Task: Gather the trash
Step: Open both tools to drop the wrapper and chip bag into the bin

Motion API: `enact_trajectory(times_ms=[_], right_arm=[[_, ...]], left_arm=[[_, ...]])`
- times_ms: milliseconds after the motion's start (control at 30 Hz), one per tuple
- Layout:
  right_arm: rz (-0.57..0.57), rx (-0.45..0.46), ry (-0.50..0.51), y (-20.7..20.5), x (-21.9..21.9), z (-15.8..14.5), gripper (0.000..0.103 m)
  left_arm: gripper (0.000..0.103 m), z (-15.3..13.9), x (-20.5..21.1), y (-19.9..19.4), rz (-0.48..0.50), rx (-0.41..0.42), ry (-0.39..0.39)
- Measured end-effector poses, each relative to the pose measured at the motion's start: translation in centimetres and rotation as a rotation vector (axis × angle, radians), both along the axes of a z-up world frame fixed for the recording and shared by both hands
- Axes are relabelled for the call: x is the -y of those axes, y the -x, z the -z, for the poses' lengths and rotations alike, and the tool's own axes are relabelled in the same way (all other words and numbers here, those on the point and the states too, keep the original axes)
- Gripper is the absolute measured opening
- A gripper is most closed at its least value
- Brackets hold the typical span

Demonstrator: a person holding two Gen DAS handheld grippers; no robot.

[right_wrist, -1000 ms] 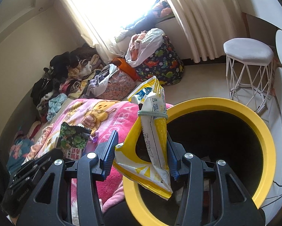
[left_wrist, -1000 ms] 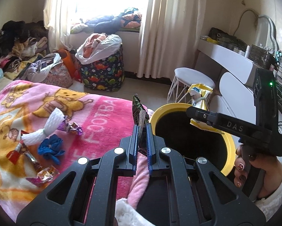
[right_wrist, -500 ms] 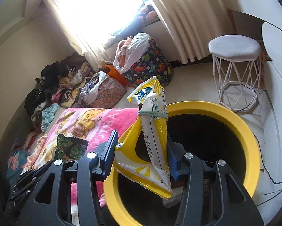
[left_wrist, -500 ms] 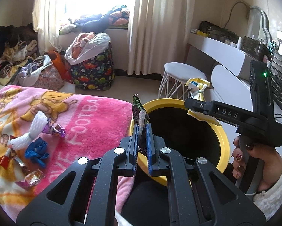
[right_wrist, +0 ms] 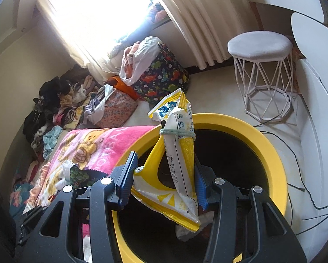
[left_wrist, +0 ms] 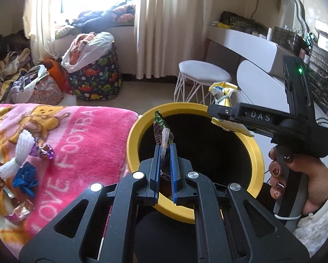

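While the black inside of the yellow-rimmed bin swallowed nearly everything in it, only a pale crumpled scrap at its bottom could be made out in the right wrist view. The left gripper was clamped narrow on a green wrapper, held upright over the bin's near rim. The right gripper pinched a yellow-and-white snack bag, tied with a band, above the opening; its lower end hid part of the bin floor. On the pink blanket lay more trash: a white foam net, a blue crumple and foil candy wrappers, partly cut off at the frame edge. A white stool stood beyond the bin.
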State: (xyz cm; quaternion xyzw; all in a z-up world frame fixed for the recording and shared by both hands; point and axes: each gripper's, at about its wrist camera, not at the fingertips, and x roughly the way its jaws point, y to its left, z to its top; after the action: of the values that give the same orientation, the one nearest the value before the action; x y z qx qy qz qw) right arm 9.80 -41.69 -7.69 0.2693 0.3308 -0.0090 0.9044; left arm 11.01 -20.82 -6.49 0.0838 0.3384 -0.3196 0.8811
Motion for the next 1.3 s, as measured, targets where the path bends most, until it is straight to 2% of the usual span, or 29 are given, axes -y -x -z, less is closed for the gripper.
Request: enact_trajectory(times_ms=[467,900,967,1033,1067,1133,1167,1200,1300], right_arm=[[0.021,-0.070,-0.038,-0.8,1.0,2.4,0.046],[0.018,-0.072,-0.055,-0.9,1.8,2.4,0.048],[0.022,-0.076,-0.052,-0.9,1.8,2.5,0.050],[0.023,-0.082,-0.047,-0.9,1.7,2.6,0.051],[0.026,-0.084,-0.043,-0.8,1.6,2.7,0.052],[0.031,-0.083,-0.039,-0.8,1.5,2.6,0.058],[0.035,-0.084,-0.032,-0.8,1.4,2.6,0.060],[0.035,-0.086,-0.023,-0.8,1.3,2.6,0.061],[0.040,-0.083,-0.008,-0.7,0.8,2.5,0.065]], left_arm=[[0.004,2.5,2.0,-1.6,0.040,-0.047,-0.025],[0.005,3.3,2.7,-2.5,0.042,-0.091,-0.013],[0.008,3.3,2.6,-2.6,0.037,-0.090,-0.010],[0.025,3.2,2.2,-2.7,0.026,-0.091,0.001],[0.029,3.1,2.0,-2.7,0.018,-0.090,0.009],[0.048,2.8,1.4,-2.7,0.005,-0.087,0.027],[0.053,2.7,1.2,-2.6,-0.003,-0.081,0.030],[0.064,2.6,1.0,-2.6,-0.011,-0.078,0.032],[0.083,2.2,0.1,-2.7,-0.037,-0.085,0.055]])
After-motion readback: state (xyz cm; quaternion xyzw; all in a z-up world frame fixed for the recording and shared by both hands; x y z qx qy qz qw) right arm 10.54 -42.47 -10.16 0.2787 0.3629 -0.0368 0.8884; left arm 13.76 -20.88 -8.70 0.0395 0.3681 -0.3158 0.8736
